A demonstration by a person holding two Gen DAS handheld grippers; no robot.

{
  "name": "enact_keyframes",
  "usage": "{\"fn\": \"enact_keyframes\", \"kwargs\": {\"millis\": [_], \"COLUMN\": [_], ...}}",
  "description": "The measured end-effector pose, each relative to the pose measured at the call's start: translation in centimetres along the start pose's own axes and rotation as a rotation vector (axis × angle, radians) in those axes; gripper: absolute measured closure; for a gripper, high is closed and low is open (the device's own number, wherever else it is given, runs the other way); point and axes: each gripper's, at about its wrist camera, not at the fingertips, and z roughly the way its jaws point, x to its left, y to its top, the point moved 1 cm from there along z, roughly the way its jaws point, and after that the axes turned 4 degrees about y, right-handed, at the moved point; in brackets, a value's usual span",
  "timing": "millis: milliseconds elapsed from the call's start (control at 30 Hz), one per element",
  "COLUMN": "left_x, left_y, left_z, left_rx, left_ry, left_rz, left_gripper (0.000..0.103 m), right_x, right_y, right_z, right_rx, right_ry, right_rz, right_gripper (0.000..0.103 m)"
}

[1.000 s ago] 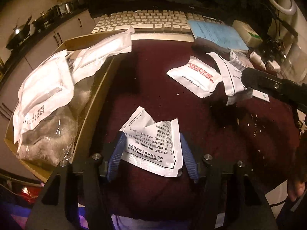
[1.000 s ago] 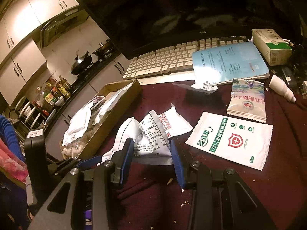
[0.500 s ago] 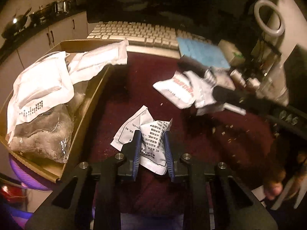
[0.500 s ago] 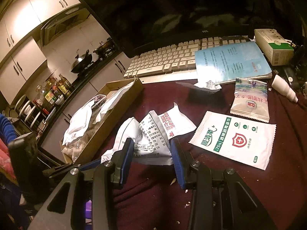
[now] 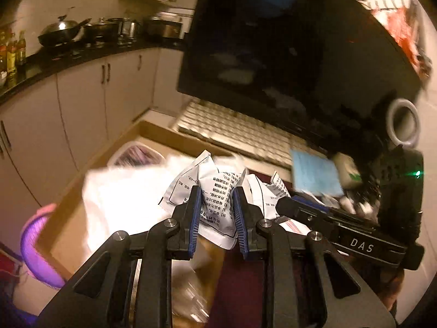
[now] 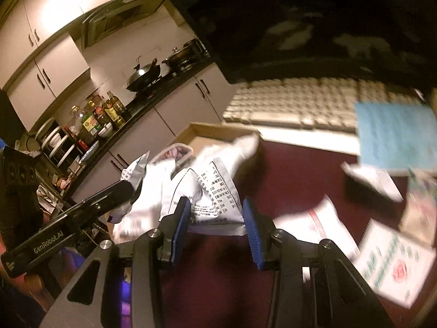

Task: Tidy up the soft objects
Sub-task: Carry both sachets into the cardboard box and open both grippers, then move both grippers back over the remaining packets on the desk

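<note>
My left gripper (image 5: pixel 215 213) is shut on a crumpled white packet with black print (image 5: pixel 215 191) and holds it in the air over the edge of the cardboard box (image 5: pixel 68 213). White soft bags (image 5: pixel 123 191) fill the box. My right gripper (image 6: pixel 215 227) is shut on another white printed packet (image 6: pixel 215 191), lifted above the dark red table (image 6: pixel 295 169) near the box (image 6: pixel 213 131). Each gripper shows in the other's view: the right one (image 5: pixel 284 207) to the right, the left one (image 6: pixel 128 188) to the left.
More packets lie on the table at right: a red-printed one (image 6: pixel 322 224) and a green-printed one (image 6: pixel 393 270). A keyboard (image 6: pixel 300 101), a dark monitor (image 5: pixel 286 54) and a blue booklet (image 6: pixel 396 134) stand behind. Kitchen cabinets and a counter with pots are to the left.
Both grippers lifted their packets off the table and swung up and left toward the box. The left gripper had closed on its packet half a second ago. Views are now blurred by motion.
</note>
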Motion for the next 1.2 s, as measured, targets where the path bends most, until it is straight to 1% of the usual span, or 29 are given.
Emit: {"fn": "enact_keyframes", "kwargs": {"millis": [100,167,200,233,333,367,400,433,467,500,567,600,700,767,833,900,933,967,1000,1100,1133,1200], "left_x": [1.4,2.3,2.6,2.9,4.0,4.4,4.9,5.5,6.1,6.7,7.7,8.0,8.7,8.0,6.5,5.0,4.2,3.2,2.4,-0.7,-1.6,-3.3], "left_y": [1.6,2.7,2.8,3.1,3.4,3.4,3.5,3.6,3.6,3.7,3.6,3.6,3.2,2.5,1.5,0.3,-0.2,-0.9,-1.3,-2.6,-2.8,-3.3], "left_z": [2.3,4.0,4.5,5.6,7.5,7.9,8.1,8.2,8.1,8.0,7.3,7.0,5.3,3.4,1.6,0.1,-0.2,-0.5,-0.4,-0.6,-0.4,-0.4], "left_rx": [0.016,0.038,0.052,0.083,0.134,0.147,0.154,0.155,0.152,0.155,0.127,0.113,0.089,0.043,-0.005,-0.025,-0.023,-0.013,-0.001,0.033,0.042,0.054], "left_ry": [0.036,0.036,0.045,0.051,0.04,0.017,-0.021,-0.074,-0.131,-0.145,-0.169,-0.18,-0.211,-0.23,-0.219,-0.216,-0.221,-0.232,-0.243,-0.287,-0.296,-0.3], "left_rz": [0.0,0.001,0.0,0.006,-0.017,-0.041,-0.07,-0.101,-0.139,-0.174,-0.233,-0.25,-0.302,-0.289,-0.235,-0.208,-0.199,-0.19,-0.181,-0.132,-0.113,-0.079], "left_gripper": [0.08,0.08,0.08,0.08,0.079,0.076,0.071,0.068,0.058,0.043,0.031,0.031,0.031,0.031,0.031,0.031,0.031,0.031,0.031,0.031,0.031,0.031], "right_x": [0.6,0.5,0.4,0.2,-0.2,-0.3,-0.4,-0.4,-0.5,-0.7,-0.8,-0.8,-0.5,-0.1,0.2,0.1,-0.2,-0.5,-1.0,-2.6,-3.1,-4.1], "right_y": [1.9,2.7,2.8,2.9,2.7,2.7,2.7,2.7,2.7,2.9,3.1,3.2,2.9,2.1,0.9,-0.4,-1.2,-1.8,-2.4,-3.7,-4.1,-4.9], "right_z": [3.3,5.5,6.2,7.0,8.3,8.4,8.3,8.3,8.3,8.2,7.8,7.5,6.0,4.2,2.6,1.0,0.3,-0.3,-0.9,-2.1,-2.6,-3.7], "right_rx": [0.036,0.057,0.065,0.076,0.089,0.088,0.081,0.073,0.067,0.06,0.042,0.029,0.0,-0.025,-0.04,-0.045,-0.05,-0.052,-0.049,-0.013,0.001,0.002], "right_ry": [-0.025,-0.064,-0.076,-0.089,-0.131,-0.137,-0.132,-0.124,-0.115,-0.103,-0.069,-0.053,-0.027,0.009,0.042,0.083,0.101,0.111,0.116,0.132,0.137,0.137], "right_rz": [0.003,0.004,0.011,0.019,0.018,0.02,0.02,0.022,0.031,0.04,0.062,0.067,0.079,0.081,0.066,0.074,0.083,0.095,0.111,0.144,0.147,0.155], "right_gripper": [0.063,0.063,0.063,0.063,0.061,0.061,0.059,0.059,0.057,0.053,0.046,0.044,0.044,0.044,0.044,0.042,0.04,0.034,0.033,0.032,0.032,0.032]}}
